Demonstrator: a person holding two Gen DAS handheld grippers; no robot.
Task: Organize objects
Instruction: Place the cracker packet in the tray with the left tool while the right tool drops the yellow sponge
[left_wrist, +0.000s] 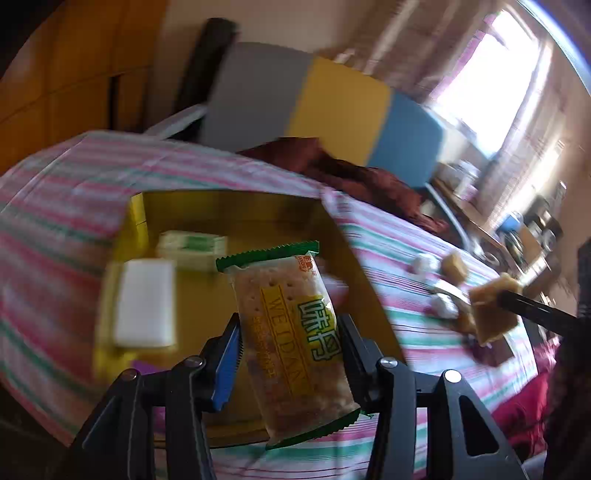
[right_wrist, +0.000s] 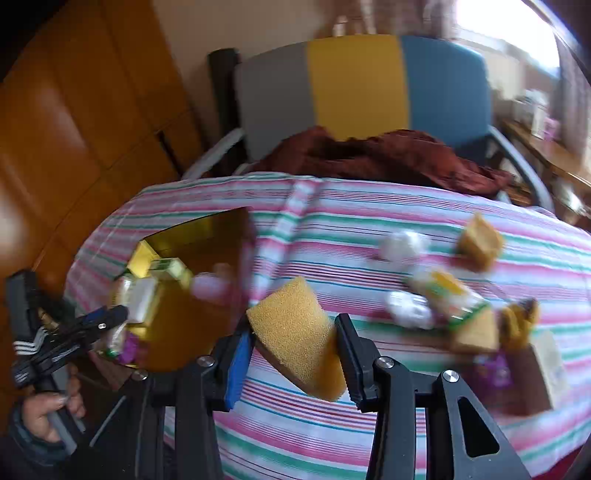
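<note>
Four sponges (right_wrist: 295, 332), two cracker packets (left_wrist: 291, 339), one box (left_wrist: 236, 206)

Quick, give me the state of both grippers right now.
Left gripper: closed on the cracker packet, over the gold box.
Right gripper: closed on the yellow sponge, above the striped tablecloth.

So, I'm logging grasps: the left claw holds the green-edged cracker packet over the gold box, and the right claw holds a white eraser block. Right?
Not quite. The right claw grips a yellow sponge wedge, shown by the right wrist view. The left claw does hold the green-edged cracker packet over the gold box.
</note>
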